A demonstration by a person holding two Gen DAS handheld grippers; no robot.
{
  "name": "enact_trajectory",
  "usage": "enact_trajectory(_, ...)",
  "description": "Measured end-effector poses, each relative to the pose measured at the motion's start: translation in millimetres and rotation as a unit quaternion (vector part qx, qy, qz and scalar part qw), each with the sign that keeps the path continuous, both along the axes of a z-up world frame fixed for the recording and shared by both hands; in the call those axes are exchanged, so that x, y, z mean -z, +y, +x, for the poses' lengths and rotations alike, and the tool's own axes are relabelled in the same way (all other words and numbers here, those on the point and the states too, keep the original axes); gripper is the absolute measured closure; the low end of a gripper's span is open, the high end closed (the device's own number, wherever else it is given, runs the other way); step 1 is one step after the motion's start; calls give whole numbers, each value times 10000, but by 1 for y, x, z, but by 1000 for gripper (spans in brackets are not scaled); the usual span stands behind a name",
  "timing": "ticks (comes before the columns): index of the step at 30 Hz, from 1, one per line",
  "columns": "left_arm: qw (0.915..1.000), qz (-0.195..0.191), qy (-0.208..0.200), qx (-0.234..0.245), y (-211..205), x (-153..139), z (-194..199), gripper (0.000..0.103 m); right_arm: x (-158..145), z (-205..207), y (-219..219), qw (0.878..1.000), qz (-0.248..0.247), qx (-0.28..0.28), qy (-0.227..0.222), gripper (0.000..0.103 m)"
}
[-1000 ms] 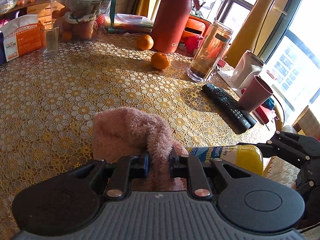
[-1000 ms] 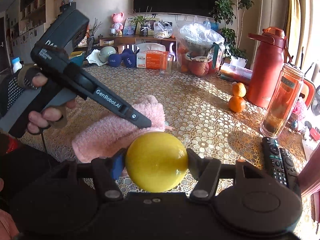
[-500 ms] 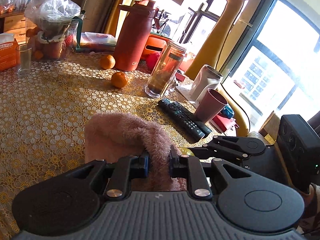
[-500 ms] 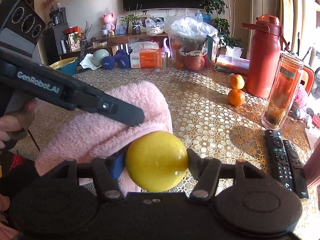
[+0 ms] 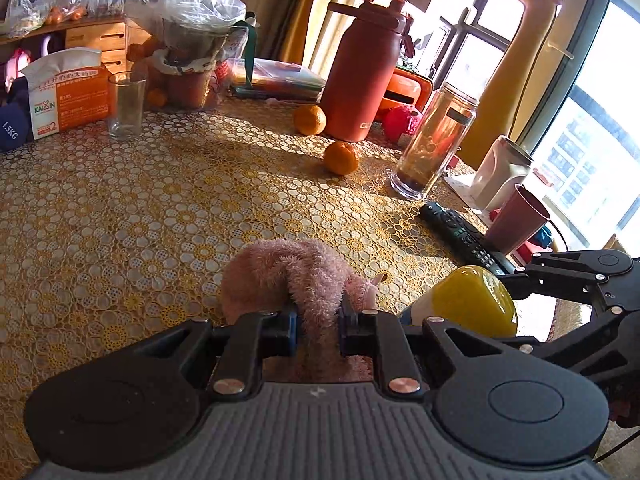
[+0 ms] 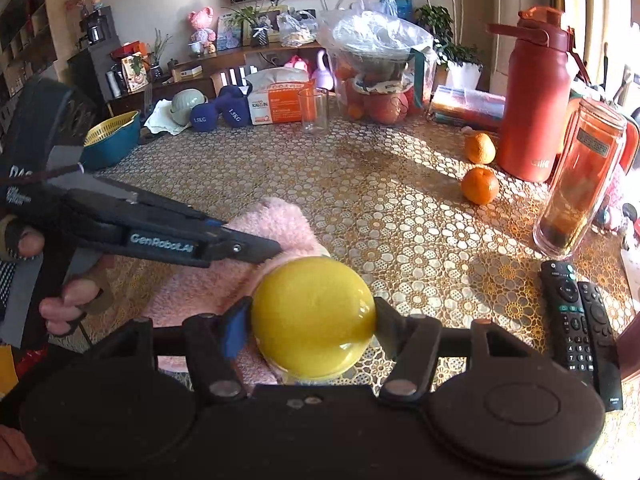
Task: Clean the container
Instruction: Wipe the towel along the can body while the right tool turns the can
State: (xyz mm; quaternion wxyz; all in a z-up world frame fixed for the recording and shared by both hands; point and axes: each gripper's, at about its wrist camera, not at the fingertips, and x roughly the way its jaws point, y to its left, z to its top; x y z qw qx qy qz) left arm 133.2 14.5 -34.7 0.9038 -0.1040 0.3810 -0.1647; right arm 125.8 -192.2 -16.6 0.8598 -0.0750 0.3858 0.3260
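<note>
Lowered toward the desk (image 5: 160,208), the left gripper (image 5: 318,326) clamps the pink cloth (image 5: 288,276), which should rub firmly the yellow container (image 6: 314,318) pinched in the right gripper (image 6: 312,320).

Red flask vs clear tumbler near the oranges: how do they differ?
The red flask is opaque, with a lid of the same red and a carry handle; the clear tumbler is see-through, with dark contents settled at the bottom. The flask is wider and taller than the tumbler. The flask stands farther back on the table; the tumbler stands nearer the remotes. Both are upright and capped.
</note>
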Motion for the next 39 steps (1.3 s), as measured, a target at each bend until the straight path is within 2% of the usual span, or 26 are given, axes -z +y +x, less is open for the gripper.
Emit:
enact_trajectory(5, 9995, 108, -244, -180, 21, -8, -17, 85, -1, 8, 12, 9997, -192, 89, 111, 41)
enact_trajectory(14, 9992, -41, -315, -221, 35, -8, -38, 85, -1, 3, 33, 9975, -692, -165, 36, 37)
enact_trajectory(21, 9992, -95, -347, -165, 33, -8, -44, 85, -13, 0, 40, 9905, -1096, -824, -116, 32)
enact_trajectory(29, 9992, 254, -289, 104, 14, 4, -46, 85, -35, -3, 52, 9675, -1519, -1970, -459, 29)
enact_trajectory(35, 9983, 468, -230, 271, 1, 13, -45, 85, -30, 4, 58, 9575, -1680, -2319, -335, 31)
enact_trajectory(39, 9982, 493, -200, 294, -3, 16, -46, 85, -28, 7, 52, 9611, -1534, -2290, -190, 35)
